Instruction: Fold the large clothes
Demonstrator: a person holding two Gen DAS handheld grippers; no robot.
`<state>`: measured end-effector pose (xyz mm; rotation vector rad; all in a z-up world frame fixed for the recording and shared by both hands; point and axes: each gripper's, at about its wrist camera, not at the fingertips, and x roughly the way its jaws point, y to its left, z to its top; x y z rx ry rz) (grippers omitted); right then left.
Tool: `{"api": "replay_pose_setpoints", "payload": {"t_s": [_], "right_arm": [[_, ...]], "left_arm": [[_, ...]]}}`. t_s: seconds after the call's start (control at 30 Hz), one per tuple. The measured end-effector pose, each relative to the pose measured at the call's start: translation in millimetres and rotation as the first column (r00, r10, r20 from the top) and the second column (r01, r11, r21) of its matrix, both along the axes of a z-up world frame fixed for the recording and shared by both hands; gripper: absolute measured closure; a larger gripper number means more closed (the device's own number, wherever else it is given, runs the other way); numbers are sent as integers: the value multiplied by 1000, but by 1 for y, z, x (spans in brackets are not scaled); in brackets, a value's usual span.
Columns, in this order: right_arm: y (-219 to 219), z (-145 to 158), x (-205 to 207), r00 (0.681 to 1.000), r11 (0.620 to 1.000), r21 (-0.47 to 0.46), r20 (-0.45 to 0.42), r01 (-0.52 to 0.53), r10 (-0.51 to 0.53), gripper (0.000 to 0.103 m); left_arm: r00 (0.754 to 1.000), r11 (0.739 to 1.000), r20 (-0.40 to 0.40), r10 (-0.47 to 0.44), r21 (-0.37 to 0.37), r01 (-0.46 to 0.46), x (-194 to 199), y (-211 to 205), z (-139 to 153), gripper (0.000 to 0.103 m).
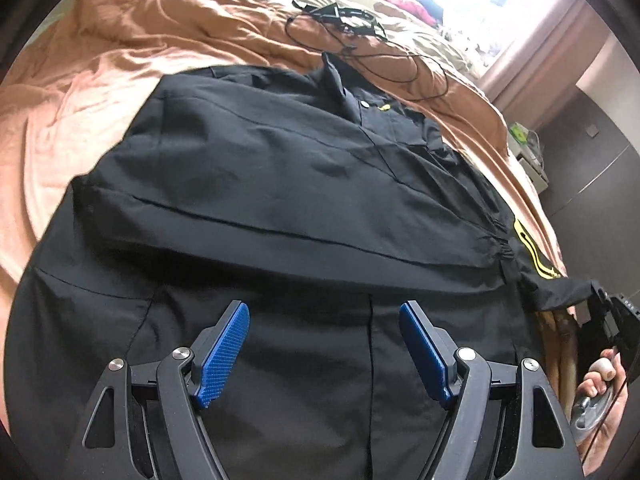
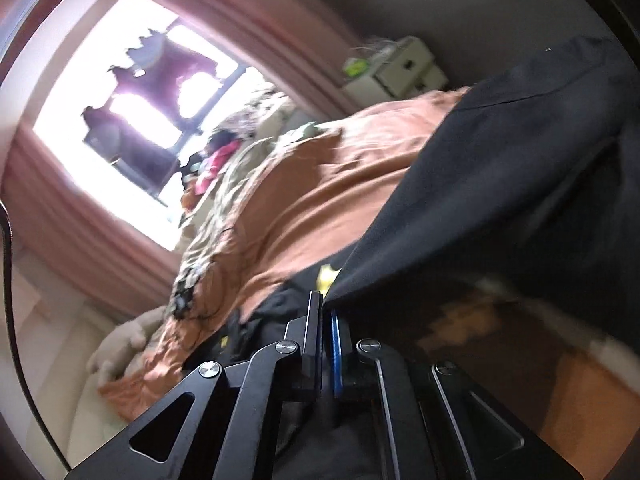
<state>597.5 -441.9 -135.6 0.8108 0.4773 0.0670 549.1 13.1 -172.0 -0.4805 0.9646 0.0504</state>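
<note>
My left gripper (image 1: 324, 348) hung with its blue pads (image 1: 224, 350) spread wide and holding nothing, just above the black jacket (image 1: 280, 184) that lay across the orange bedspread (image 1: 100, 80). My right gripper (image 2: 326, 312) had its jaws pressed together on the jacket's sleeve end (image 2: 500, 184). Black cables (image 1: 360, 40) lay on the bedspread beyond the collar.

Black cable (image 1: 384, 56) on orange bedspread (image 1: 100, 80), by window (image 2: 132, 92).
</note>
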Motion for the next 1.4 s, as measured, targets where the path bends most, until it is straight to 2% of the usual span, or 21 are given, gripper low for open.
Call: {"api": "replay_pose_setpoints", "payload": {"t_s": [0.2, 0.4, 0.5, 0.63, 0.67, 0.7, 0.73, 0.77, 0.8, 0.83, 1.0, 1.1, 1.23, 1.37, 1.4], "right_arm": [[51, 15, 4, 987, 989, -6, 59, -147, 147, 98], [107, 12, 14, 951, 953, -37, 61, -300, 302, 98], [131, -1, 21, 935, 934, -59, -13, -354, 354, 98], [143, -30, 29, 912, 925, -37, -189, -377, 365, 96], [142, -36, 29, 904, 925, -14, -219, -380, 368, 94], [140, -41, 29, 897, 925, 24, -235, -380, 374, 84], [135, -43, 26, 897, 926, 58, -235, -372, 375, 62], [129, -43, 22, 903, 933, 77, -233, -352, 361, 48], [120, -42, 14, 919, 946, 91, -224, -310, 323, 26], [113, -40, 8, 931, 956, 95, -221, -277, 291, 18], [69, -40, -10, 959, 984, 117, -234, -136, 160, 18], [42, -48, -12, 965, 993, 106, -255, -41, 67, 18], [7, -62, -3, 961, 993, 98, -275, 60, -31, 18], [-19, -71, 1, 962, 984, 120, -256, 129, -94, 18], [-22, -73, 1, 963, 981, 114, -240, 156, -125, 23]], "left_arm": [[1000, 1000, 19, -2, -22, 3, -4, 6, 4, 24], [999, 999, 34, 17, -48, -15, -10, 14, 9, 24], [999, 998, 42, 27, -57, -25, -11, 18, 12, 24], [998, 997, 43, 38, -72, -34, -12, 21, 12, 24], [998, 997, 43, 36, -71, -33, -12, 20, 12, 24], [998, 997, 44, 34, -71, -31, -12, 20, 12, 24], [998, 997, 45, 33, -72, -29, -13, 19, 13, 24], [998, 997, 47, 32, -72, -29, -13, 19, 13, 24], [998, 997, 48, 31, -71, -28, -13, 19, 14, 24], [998, 997, 49, 30, -69, -27, -13, 18, 14, 24], [998, 997, 39, 39, -63, -36, -13, 20, 13, 24], [998, 997, 37, 52, -52, -50, -14, 24, 12, 24], [997, 996, 31, 72, -47, -70, -14, 32, 10, 24], [995, 994, 27, 95, -50, -93, -15, 41, 7, 24], [995, 993, 24, 100, -58, -98, -15, 44, 7, 24]]}}
